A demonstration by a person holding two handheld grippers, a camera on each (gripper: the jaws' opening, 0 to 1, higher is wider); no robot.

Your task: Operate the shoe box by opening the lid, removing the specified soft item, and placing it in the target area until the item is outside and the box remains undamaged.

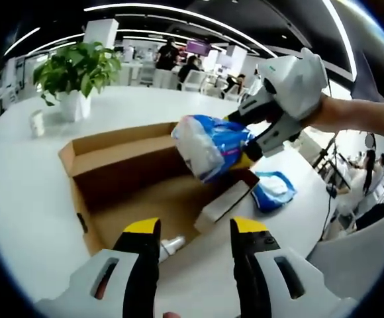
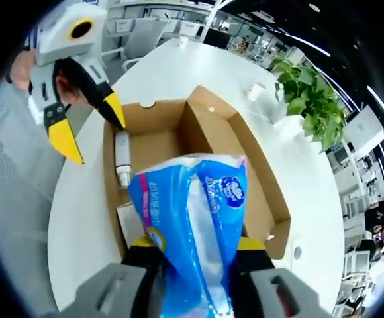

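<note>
An open brown cardboard shoe box [image 1: 122, 156] lies on the white table. My right gripper [image 1: 241, 140] comes in from the right, shut on a soft blue and white plastic pack [image 1: 210, 146] that it holds above the box's right side. In the right gripper view the pack [image 2: 195, 218] sits between my own jaws [image 2: 197, 244], over the box [image 2: 208, 129]. My left gripper [image 1: 195, 228] stands open at the box's near edge with nothing between its jaws. It appears open at the upper left [image 2: 89, 126] too. A small white bottle [image 1: 172, 246] lies inside the box.
A second blue pack [image 1: 271, 189] lies on the table right of the box. A potted plant [image 1: 79, 73] and a small white cup [image 1: 38, 122] stand at the far left. People and chairs fill the background beyond the round table's edge [image 1: 20, 218].
</note>
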